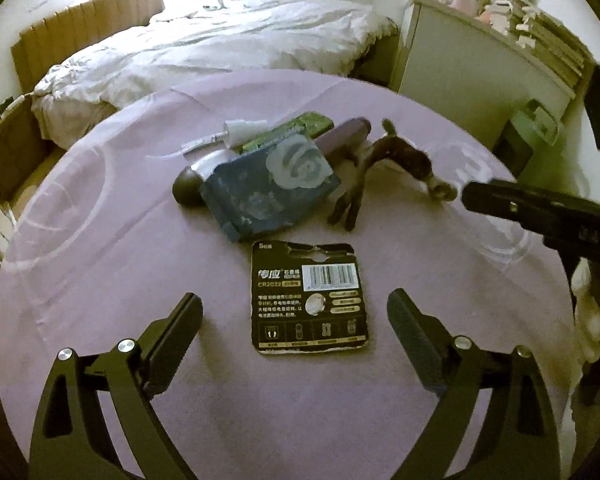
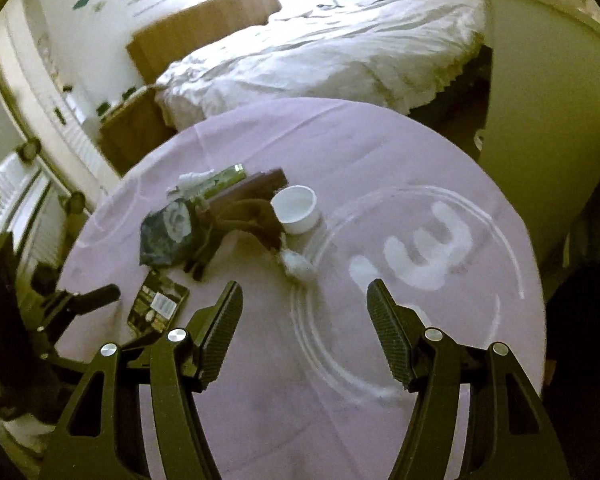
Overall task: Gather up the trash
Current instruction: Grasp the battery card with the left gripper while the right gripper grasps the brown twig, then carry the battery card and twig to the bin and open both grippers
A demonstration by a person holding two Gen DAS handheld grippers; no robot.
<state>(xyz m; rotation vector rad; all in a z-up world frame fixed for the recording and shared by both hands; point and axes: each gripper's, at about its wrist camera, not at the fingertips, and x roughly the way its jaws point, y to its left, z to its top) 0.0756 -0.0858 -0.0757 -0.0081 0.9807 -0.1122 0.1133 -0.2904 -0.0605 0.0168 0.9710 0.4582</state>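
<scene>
Behind the round tabletop (image 1: 100, 360) with its lilac cloth stands a bed (image 1: 228, 40) under a rumpled white cover, with a pale cabinet (image 1: 472, 68) off the tabletop's far right edge.

Near the middle of the tabletop lies a small heap of things. A blue packet (image 1: 268, 192) with a white rose printed on it rests on a long dark gadget with a round end (image 1: 186, 190). A green wrapper (image 1: 300, 128) and a white spray nozzle (image 1: 242, 132) lie just beyond the packet, toward the far edge. Right of the packet sits a dark brown crumpled rag (image 1: 380, 164), touching it as far as can be told. In the right wrist view a small white tub (image 2: 296, 208) stands just beyond the rag, and a white wad (image 2: 298, 266) lies at the rag's near end.

A black battery card (image 1: 310, 300) with a barcode lies flat, nearer the near edge than the heap and apart from it.

The left tool (image 1: 296, 316) hovers with its fingers spread wide, one on each side of the battery card, not touching it. The right tool (image 2: 304, 308) is also spread apart and holds nothing; it sits over the bare cloth on the right side of the tabletop, above a white circle printed there (image 2: 440, 248).
</scene>
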